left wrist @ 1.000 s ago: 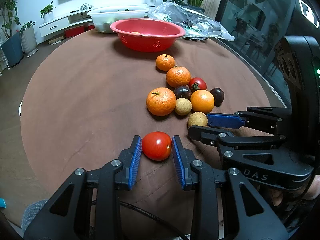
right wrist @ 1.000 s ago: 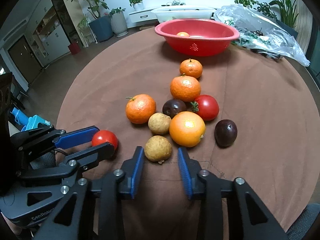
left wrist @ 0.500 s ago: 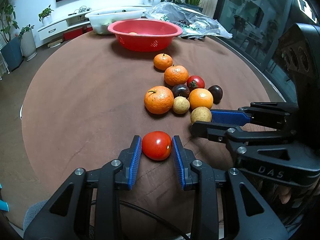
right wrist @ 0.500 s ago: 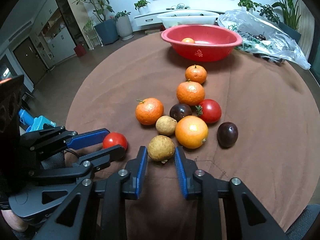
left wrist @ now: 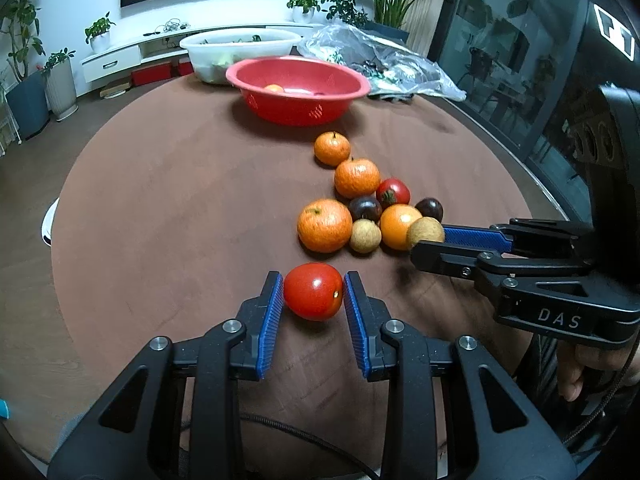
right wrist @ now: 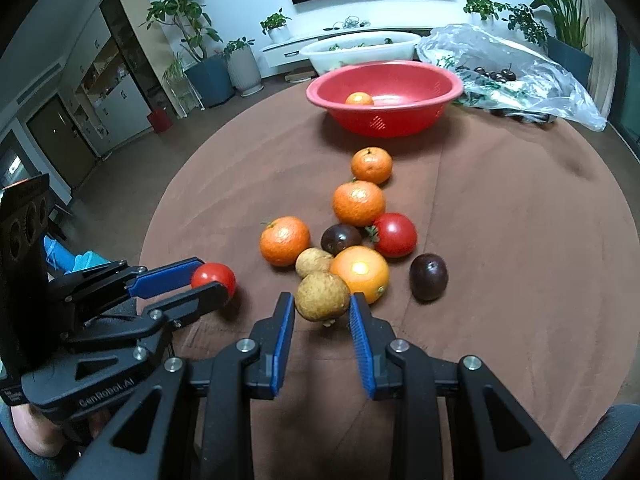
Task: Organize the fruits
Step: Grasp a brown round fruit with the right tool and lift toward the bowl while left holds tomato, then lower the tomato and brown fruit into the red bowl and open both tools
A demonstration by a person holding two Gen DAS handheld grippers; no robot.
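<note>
Left hand-held gripper [left wrist: 313,295] is clamped on a red tomato [left wrist: 313,296], blue pads pressed to both its sides, low over the brown bench [left wrist: 180,208]. Right hand-held gripper [right wrist: 322,312] is clamped too — on a tan round fruit [right wrist: 322,295], which looks lifted just clear of the cloth. Beyond them sits the loose cluster: a second tan fruit [right wrist: 313,262], a smooth orange [right wrist: 359,273], mandarins, two dark plums and another tomato [right wrist: 394,234]. Farthest back — the red basket [right wrist: 384,98], one orange fruit inside.
</note>
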